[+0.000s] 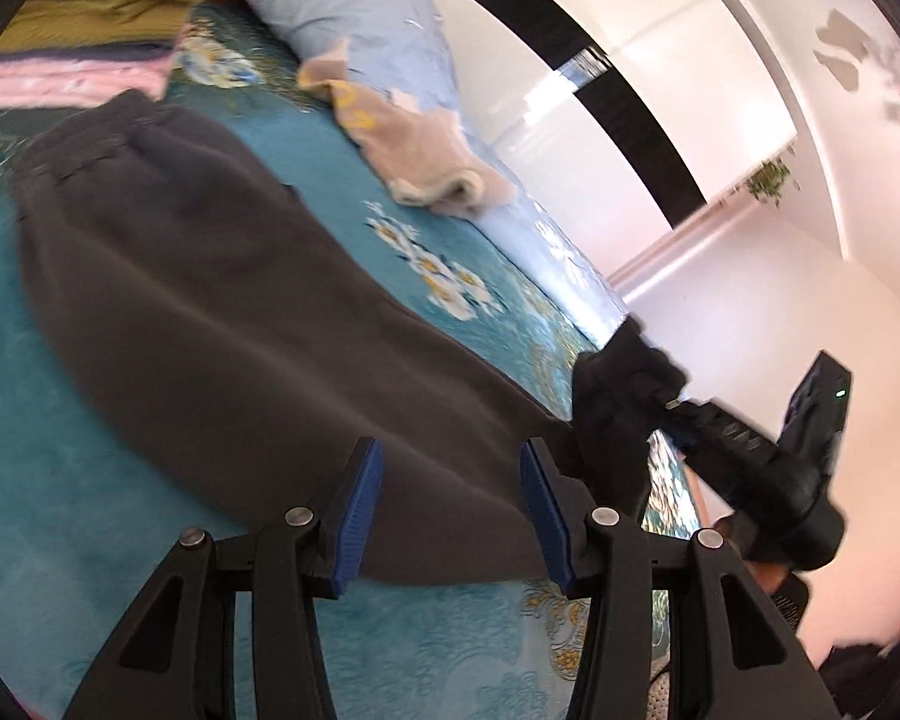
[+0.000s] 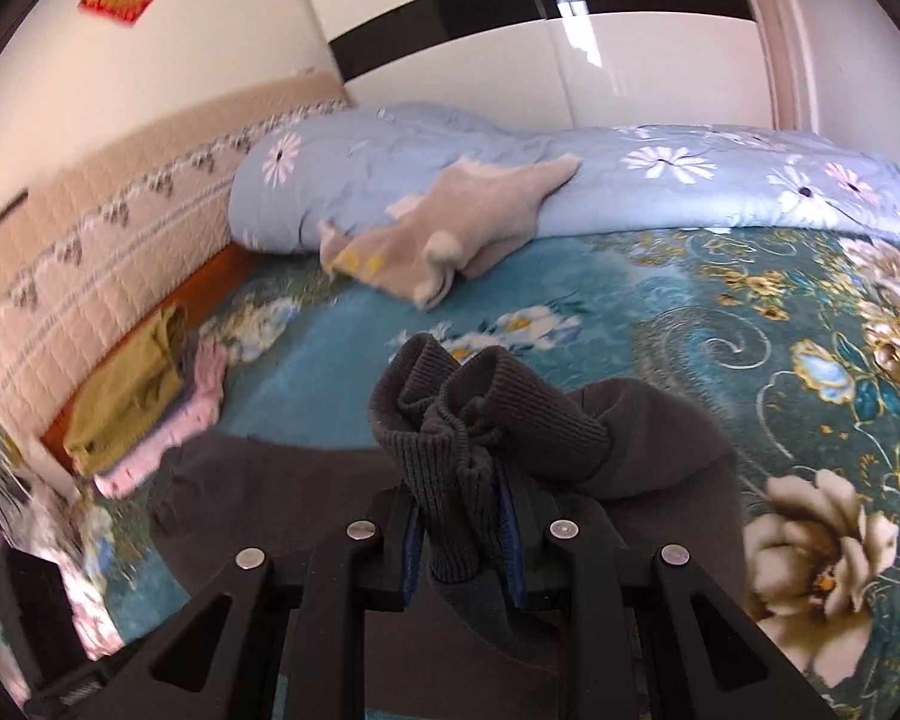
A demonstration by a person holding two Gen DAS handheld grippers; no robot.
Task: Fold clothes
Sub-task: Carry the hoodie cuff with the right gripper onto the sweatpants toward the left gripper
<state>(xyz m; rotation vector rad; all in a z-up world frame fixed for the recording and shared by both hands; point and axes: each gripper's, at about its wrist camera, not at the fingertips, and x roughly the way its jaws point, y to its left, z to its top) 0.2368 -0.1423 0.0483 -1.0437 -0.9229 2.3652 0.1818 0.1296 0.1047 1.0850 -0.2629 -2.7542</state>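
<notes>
Dark grey sweatpants lie spread over the teal flowered bedspread, with the waistband at the upper left. My left gripper holds the leg near its lower edge, and the cloth fills the gap between its blue pads. My right gripper is shut on the bunched ribbed cuffs. In the left wrist view the right gripper is at the right with the cuffs lifted off the bed.
A folded stack of olive and pink clothes sits by the padded headboard. A beige garment lies crumpled against the rolled light-blue quilt at the bed's far side. Behind the quilt stands a white wardrobe.
</notes>
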